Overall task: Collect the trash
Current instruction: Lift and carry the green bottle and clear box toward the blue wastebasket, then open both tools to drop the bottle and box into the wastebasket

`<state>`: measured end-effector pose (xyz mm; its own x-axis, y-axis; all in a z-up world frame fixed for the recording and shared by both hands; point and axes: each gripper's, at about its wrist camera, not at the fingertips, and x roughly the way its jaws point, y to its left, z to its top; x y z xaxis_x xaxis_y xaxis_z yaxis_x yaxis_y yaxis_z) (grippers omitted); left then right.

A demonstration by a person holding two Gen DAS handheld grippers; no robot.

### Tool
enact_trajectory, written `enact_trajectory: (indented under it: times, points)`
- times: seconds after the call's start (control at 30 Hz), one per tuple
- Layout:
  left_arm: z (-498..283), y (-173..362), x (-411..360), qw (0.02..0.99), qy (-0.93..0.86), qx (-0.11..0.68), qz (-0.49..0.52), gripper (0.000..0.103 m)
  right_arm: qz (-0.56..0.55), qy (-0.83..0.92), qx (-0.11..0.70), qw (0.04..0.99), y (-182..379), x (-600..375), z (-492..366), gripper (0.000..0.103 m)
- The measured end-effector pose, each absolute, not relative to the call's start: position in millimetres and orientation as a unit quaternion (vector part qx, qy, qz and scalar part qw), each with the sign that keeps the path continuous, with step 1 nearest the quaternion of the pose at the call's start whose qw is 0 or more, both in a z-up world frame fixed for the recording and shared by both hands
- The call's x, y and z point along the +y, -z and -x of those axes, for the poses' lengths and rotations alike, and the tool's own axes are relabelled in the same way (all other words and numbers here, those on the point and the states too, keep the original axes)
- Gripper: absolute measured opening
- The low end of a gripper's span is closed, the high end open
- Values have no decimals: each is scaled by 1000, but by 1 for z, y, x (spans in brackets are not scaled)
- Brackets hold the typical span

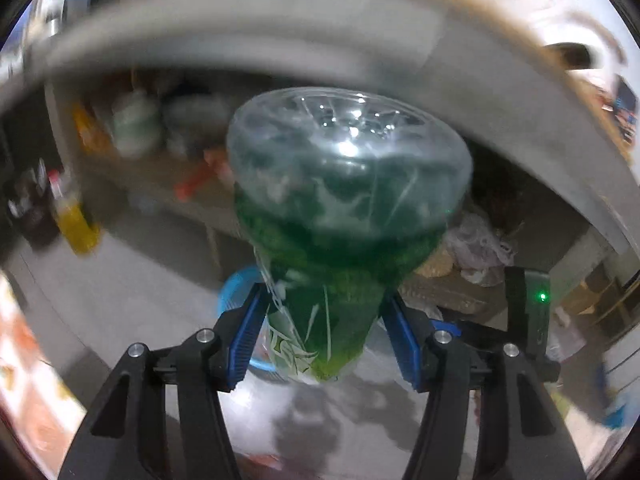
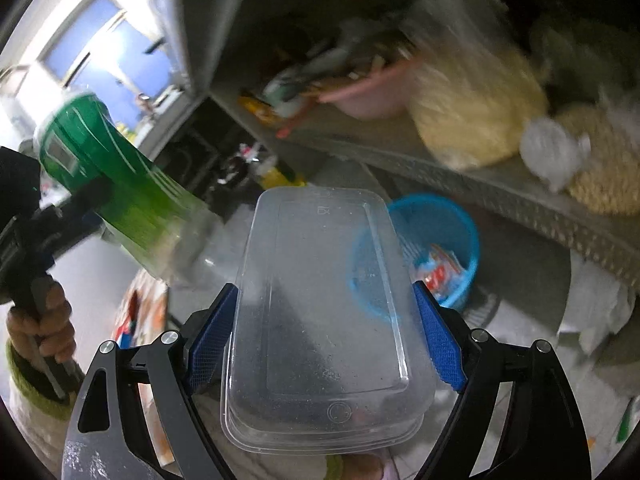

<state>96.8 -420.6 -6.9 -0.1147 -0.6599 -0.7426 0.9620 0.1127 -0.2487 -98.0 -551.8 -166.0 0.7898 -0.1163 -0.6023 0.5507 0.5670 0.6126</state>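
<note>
My left gripper (image 1: 322,334) is clamped on a green plastic bottle (image 1: 340,200), base pointing away; my right gripper (image 2: 324,336) squeezes a clear lidded food tub (image 2: 320,312), seemingly empty. I judge the smooth tub could slip from the pads. Ahead on the floor, the blue basket (image 2: 460,216) already holds a red-and-white wrapper (image 2: 440,268).

Home kitchen, looking cluttered: grey concrete counter (image 1: 280,36) arching over open shelf (image 2: 400,152) holding pink basin (image 2: 368,92) of utensils, sacks of yellowish dry food (image 2: 476,112), plastic bags; oil bottle (image 1: 74,220) and dark sauce bottles (image 1: 32,208) standing on pale floor; blue basket (image 2: 452,216) sitting below shelf; window (image 2: 92,48) glowing at back
</note>
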Motion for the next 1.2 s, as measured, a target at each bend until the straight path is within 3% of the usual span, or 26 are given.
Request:
enact_trajectory:
  times: [0.3,0.73,1.07,1.2]
  points:
    - [-139,136,-518,584,535,572,-214,57,-485,240,306,783,239,-595,68,80]
    - [-160,283,-587,554,420,649,-307,56,-526,317,370,697,327,-636,15,81]
    - [-180,312,-604,566,384,666,-298,56,-529,340,395,670,346,-649,-12,82]
    - [-185,307,-593,574,389,663,-281,64,-534,344,390,667,346,-653,-10,83]
